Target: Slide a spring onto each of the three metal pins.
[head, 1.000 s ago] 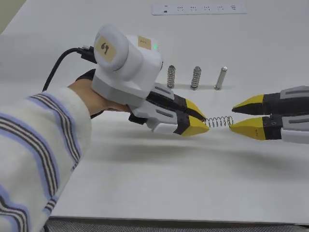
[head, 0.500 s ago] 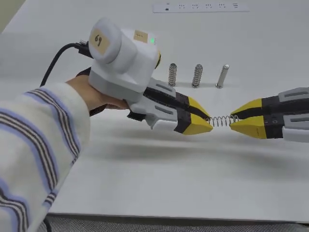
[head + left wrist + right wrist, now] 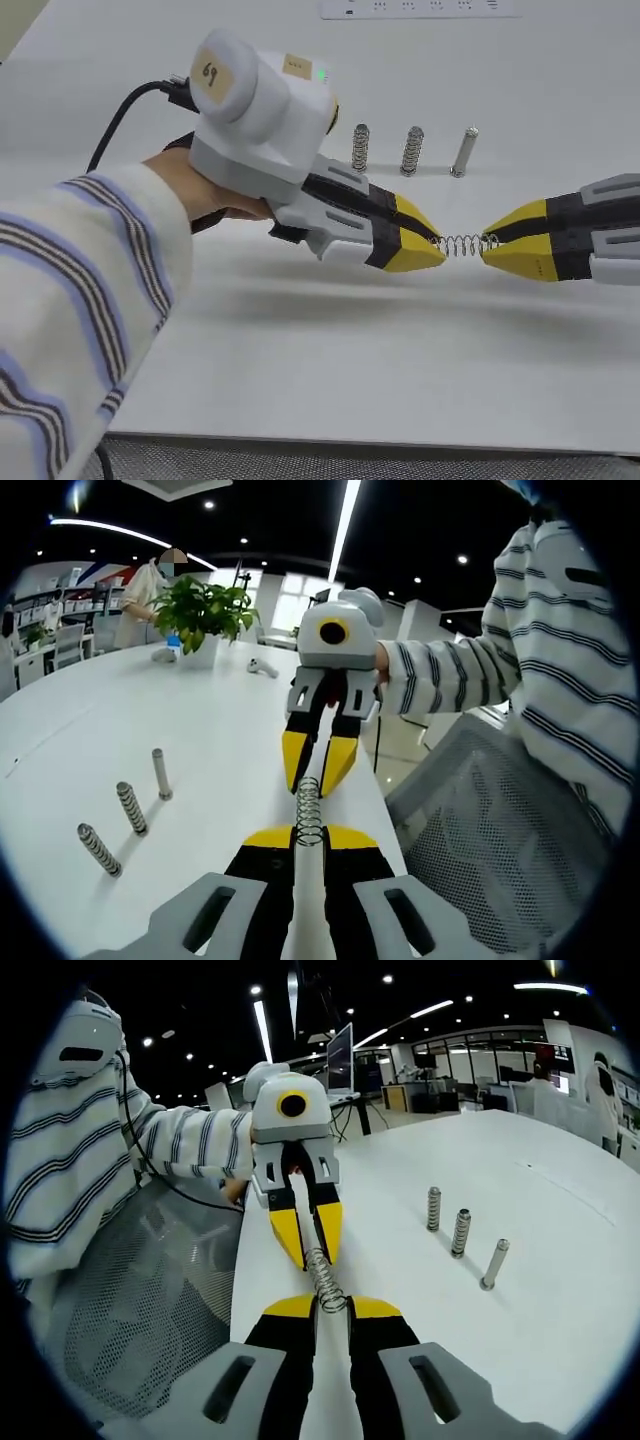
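Evidently, 1 spring was clamped at both ends between left gripper and right gripper jaws, likely a regrip before threading the 1 bare pin.

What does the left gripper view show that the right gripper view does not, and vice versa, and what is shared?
Left gripper view: a potted plant and a person beyond it. Right gripper view: a monitor. Both: the spring between the left hand-held gripper and right hand-held gripper, two sprung pins, one bare pin, a mesh chair.
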`<state>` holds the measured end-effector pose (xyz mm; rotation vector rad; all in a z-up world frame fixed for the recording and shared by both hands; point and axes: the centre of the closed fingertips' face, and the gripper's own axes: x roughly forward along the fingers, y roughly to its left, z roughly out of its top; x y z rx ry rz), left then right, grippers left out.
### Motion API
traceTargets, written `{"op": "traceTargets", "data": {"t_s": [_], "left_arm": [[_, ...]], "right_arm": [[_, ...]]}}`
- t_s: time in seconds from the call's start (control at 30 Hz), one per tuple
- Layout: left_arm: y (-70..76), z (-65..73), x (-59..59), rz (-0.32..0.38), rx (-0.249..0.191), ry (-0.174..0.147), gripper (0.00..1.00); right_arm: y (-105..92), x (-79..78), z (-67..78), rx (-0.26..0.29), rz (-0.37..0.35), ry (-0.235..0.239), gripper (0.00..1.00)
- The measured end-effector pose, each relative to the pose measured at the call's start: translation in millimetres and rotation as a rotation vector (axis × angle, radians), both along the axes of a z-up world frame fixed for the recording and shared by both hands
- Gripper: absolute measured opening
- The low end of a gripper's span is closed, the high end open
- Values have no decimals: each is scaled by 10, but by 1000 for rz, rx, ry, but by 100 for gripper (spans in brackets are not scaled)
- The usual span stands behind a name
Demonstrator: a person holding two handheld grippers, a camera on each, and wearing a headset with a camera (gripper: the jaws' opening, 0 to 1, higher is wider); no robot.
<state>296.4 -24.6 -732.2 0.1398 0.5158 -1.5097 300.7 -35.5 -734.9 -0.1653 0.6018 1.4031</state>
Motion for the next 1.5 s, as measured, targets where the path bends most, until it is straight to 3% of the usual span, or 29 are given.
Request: {"op": "traceTargets", "data": {"t_s": [0.4, 0.63, 1.5], "left_arm": [[16, -7, -6, 13, -9, 3, 2], [34, -79, -19, 21, -17, 19, 2], [-101, -215, -114, 45, -38, 43, 2]], "right_arm": [[40, -49, 47, -42, 35, -8, 9], [69, -82, 77, -69, 68, -17, 9], [-38, -121, -2, -298, 163, -39, 8]]}}
